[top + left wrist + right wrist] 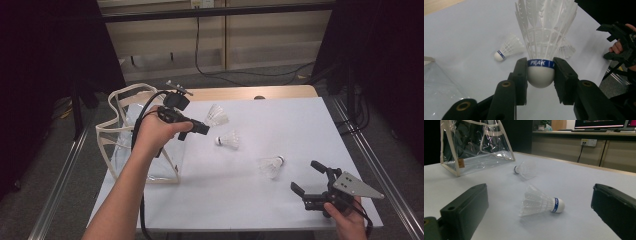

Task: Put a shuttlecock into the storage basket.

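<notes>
Left gripper view, feathered shuttlecock, rounded white cork

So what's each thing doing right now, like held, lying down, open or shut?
Left tool: shut on the held shuttlecock.
Held shuttlecock: gripped at its cork, feathers pointing away, off the table.
Middle shuttlecock: lying on its side.
Near shuttlecock: lying on its side.
Right tool: open, holding nothing.
Bag: standing at the table's left edge.

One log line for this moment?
left gripper: shut on shuttlecock | right gripper: open | loose shuttlecocks: two | clear bag: left
</notes>
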The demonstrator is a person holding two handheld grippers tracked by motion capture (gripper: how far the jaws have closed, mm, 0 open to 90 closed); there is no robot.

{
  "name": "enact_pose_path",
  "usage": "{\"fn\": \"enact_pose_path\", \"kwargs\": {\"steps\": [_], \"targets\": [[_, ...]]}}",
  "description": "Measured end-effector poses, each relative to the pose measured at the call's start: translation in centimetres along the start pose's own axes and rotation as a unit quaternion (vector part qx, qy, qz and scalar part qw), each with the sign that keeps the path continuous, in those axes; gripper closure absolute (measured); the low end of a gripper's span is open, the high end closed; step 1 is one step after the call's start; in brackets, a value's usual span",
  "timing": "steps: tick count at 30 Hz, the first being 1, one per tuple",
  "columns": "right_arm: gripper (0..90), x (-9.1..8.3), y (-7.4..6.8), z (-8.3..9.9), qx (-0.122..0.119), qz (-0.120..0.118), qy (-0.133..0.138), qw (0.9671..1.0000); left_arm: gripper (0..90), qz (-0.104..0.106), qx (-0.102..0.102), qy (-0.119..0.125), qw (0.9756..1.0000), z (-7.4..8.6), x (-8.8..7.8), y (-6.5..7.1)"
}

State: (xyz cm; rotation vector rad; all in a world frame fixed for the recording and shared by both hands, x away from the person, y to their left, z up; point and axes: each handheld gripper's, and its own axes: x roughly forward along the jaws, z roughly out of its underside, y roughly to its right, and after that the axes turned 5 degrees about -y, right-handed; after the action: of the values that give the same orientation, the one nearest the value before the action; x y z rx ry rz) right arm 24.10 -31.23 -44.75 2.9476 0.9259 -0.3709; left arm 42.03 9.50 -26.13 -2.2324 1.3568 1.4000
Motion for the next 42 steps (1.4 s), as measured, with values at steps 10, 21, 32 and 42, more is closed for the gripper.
{"fn": "enact_pose_path", "kwargs": {"steps": [10,21,32,42], "targets": [[1.1,0.0,0.0,0.0,-0.001,0.0,0.0,1.0,65.5,0.0,-0.003,0.001,1.0,-0.2,-0.7,0.0],[1.1,0.0,0.1,0.0,-0.002,0.0,0.0,1.0,65.5,-0.004,-0.006,0.004,1.0,-0.3,-1.3,-0.1],[1.1,0.0,0.0,0.0,-0.002,0.0,0.0,1.0,65.6,-0.009,-0.006,0.006,0.9999,-0.6,-1.8,-0.2],[1.1,0.0,0.0,0.0,0.0,-0.001,0.0,1.0,65.6,-0.013,-0.006,0.006,0.9999,-0.7,-2.1,-0.5]]}}
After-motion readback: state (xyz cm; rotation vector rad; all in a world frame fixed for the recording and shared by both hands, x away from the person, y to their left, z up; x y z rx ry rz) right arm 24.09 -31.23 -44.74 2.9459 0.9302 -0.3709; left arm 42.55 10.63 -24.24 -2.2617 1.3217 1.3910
